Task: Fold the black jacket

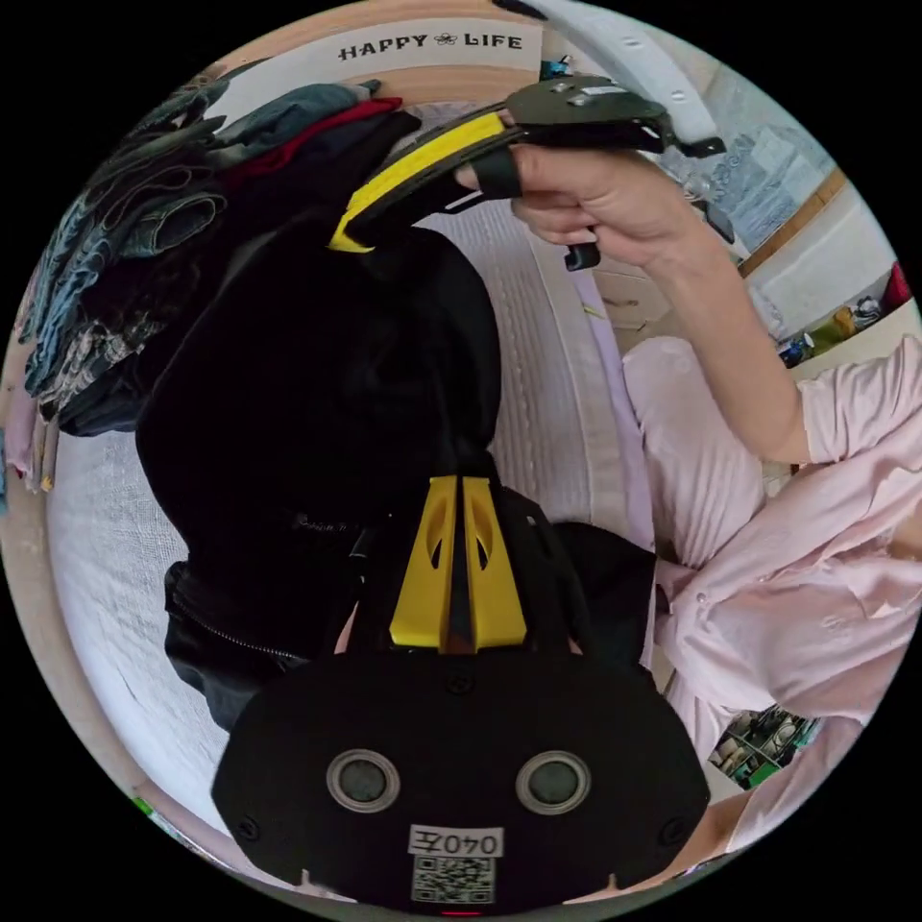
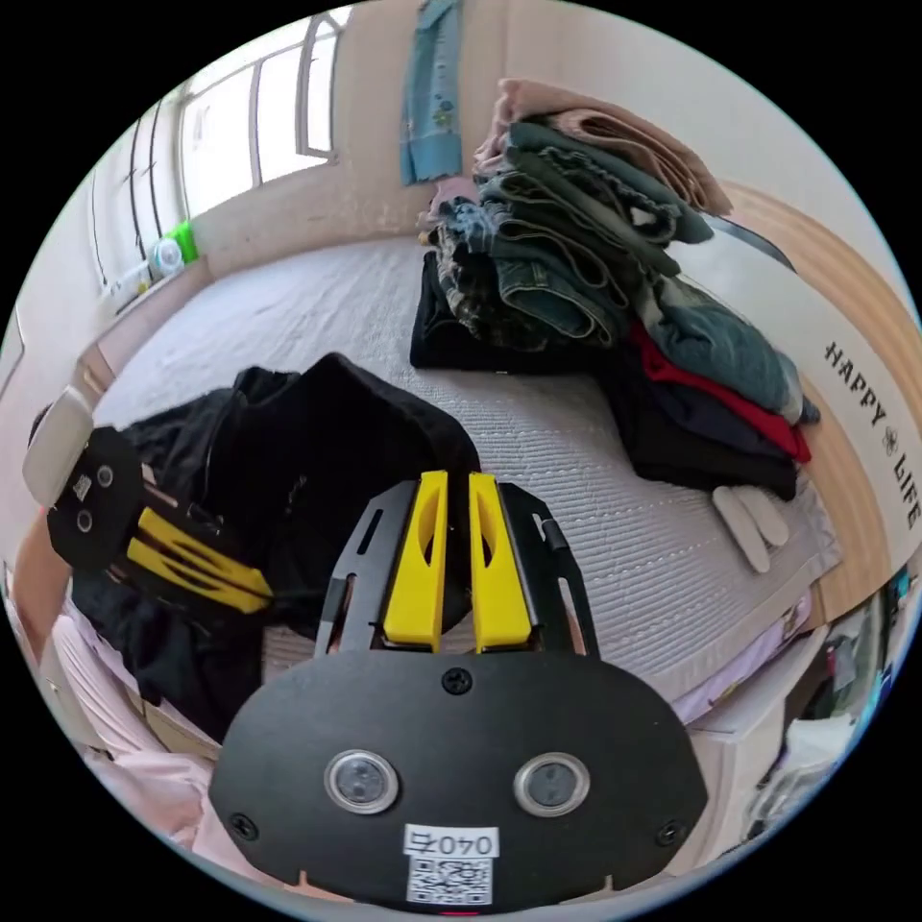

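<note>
2 grippers pinch the black jacket: left gripper and right gripper both clamped on cloth, mid-fold; next, lay it flat on the bed.

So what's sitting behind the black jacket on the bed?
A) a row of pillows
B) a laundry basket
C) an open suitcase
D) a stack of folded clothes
D. In the right gripper view, a stack of folded clothes, jeans among them, stands on the bed beyond the black jacket; there is no suitcase, basket or row of pillows.
</note>
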Action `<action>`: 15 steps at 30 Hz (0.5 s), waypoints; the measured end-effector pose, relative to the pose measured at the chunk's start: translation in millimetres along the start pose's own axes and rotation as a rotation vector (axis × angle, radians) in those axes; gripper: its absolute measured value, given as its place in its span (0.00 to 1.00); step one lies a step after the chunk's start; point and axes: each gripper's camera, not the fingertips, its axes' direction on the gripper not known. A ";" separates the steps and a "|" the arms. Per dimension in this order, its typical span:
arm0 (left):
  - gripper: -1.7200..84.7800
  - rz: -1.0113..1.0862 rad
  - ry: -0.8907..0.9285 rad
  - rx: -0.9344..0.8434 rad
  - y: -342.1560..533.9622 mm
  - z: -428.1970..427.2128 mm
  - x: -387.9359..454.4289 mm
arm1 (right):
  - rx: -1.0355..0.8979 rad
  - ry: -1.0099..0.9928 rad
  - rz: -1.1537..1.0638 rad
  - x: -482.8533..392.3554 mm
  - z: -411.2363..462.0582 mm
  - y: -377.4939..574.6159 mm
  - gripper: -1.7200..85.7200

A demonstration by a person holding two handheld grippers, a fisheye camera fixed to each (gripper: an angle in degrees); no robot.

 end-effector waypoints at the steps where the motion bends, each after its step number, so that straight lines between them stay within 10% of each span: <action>1: 0.01 0.007 0.029 0.021 3.9 -5.1 -0.2 | 0.025 -0.045 0.041 11.5 -1.9 2.1 0.06; 15: 0.00 -0.147 0.257 0.225 60.3 -32.3 -43.4 | 0.112 -0.458 0.176 76.8 14.5 -6.8 0.09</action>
